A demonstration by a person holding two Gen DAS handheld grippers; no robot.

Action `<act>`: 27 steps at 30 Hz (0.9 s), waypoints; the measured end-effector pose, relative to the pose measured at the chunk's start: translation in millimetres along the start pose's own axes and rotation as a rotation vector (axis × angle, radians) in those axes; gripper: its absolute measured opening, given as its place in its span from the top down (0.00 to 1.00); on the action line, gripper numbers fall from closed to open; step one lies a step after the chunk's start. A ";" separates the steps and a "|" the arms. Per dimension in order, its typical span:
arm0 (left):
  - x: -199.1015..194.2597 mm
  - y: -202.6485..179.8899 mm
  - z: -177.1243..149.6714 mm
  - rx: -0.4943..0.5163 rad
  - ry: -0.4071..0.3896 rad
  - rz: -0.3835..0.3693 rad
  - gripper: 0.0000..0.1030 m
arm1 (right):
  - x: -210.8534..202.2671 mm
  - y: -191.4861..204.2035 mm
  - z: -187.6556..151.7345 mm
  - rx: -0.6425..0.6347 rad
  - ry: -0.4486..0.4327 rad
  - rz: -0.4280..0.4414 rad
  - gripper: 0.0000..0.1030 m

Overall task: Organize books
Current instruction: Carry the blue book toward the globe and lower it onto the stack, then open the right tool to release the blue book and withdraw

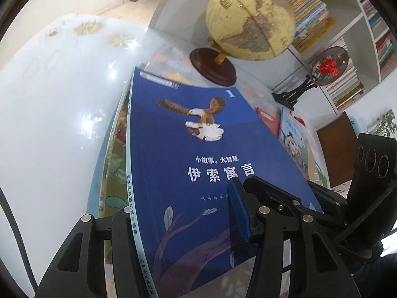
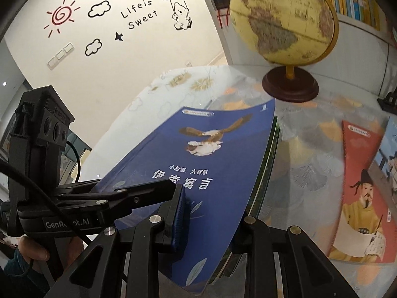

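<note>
left gripper (image 1: 183, 226) clamps blue book (image 1: 193, 173) (atop another) | globe (image 1: 250, 21) beyond | table (image 1: 54, 114) white

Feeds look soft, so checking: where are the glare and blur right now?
Left wrist: window glare washes out the glossy table; globe slightly smeared. Right wrist: globe and red book motion-blurred; blue book title readable. Both fisheye-bent.

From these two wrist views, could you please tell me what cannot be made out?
- Left wrist: books under the blue book, covered by it; only edges show.
- Right wrist: right claw's far finger, behind the blue book.
- Right wrist: red book, blurred, its small print unreadable.
- Left wrist: shelf spines, too small.
</note>
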State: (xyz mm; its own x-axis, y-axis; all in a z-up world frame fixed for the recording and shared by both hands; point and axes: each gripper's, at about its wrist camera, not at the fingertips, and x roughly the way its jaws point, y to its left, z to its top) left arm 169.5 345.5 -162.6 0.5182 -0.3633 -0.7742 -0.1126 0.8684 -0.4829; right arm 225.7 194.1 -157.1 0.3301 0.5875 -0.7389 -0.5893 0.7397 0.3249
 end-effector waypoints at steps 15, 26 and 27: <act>-8.4 26.0 -4.5 -0.098 -0.031 0.021 0.53 | 22.8 -2.8 -17.3 0.052 0.071 0.019 0.67; -34.5 42.2 -7.0 -0.144 -0.112 0.082 0.51 | 28.1 2.6 -21.6 0.031 0.072 -0.013 0.56; -37.2 41.4 -7.3 -0.143 -0.117 0.086 0.51 | 27.3 3.8 -22.9 0.024 0.074 -0.012 0.53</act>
State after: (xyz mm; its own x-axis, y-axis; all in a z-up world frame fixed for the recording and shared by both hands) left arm 139.4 392.4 -156.7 0.5954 -0.2412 -0.7663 -0.2756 0.8347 -0.4769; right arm 215.5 205.4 -189.6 0.2812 0.5537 -0.7838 -0.5679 0.7544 0.3292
